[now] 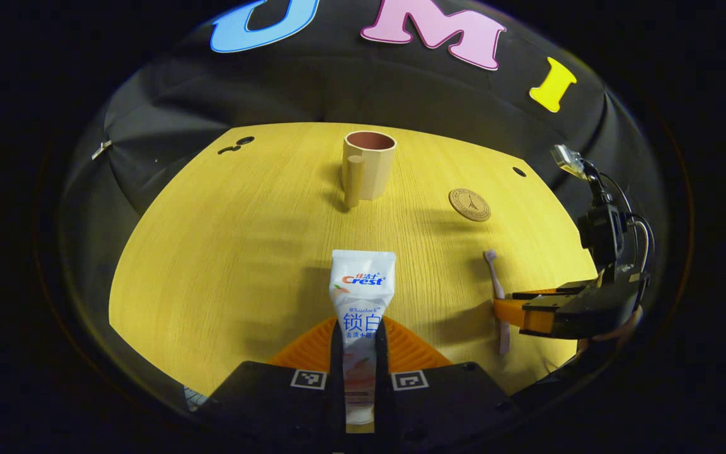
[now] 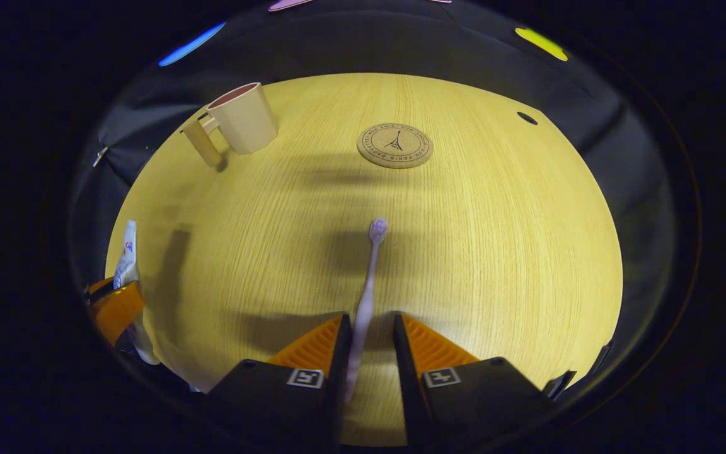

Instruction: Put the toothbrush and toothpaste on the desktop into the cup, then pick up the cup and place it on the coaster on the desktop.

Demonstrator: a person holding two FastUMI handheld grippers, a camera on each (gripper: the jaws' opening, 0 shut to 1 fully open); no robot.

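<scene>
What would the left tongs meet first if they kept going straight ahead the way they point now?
Probably the cup. The left tongs hold the toothpaste, whose end points across bare desktop at the cup's handle side. The coaster lies off to the right of that line. Height above the desk is unclear.

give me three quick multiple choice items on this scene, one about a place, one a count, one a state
1. Where is the coaster?
A. under the cup
B. bare on the desktop, apart from the cup
C. in the right gripper

2. How many things are inside the cup?
A. none
B. one
C. two

3. What is between the left gripper's jaws?
A. the toothbrush
B. nothing
C. the toothpaste

Answers:
1 B, nothing rests on it.
2 A, toothpaste and toothbrush are both outside it.
3 C, the tube sits pinched there.
</scene>
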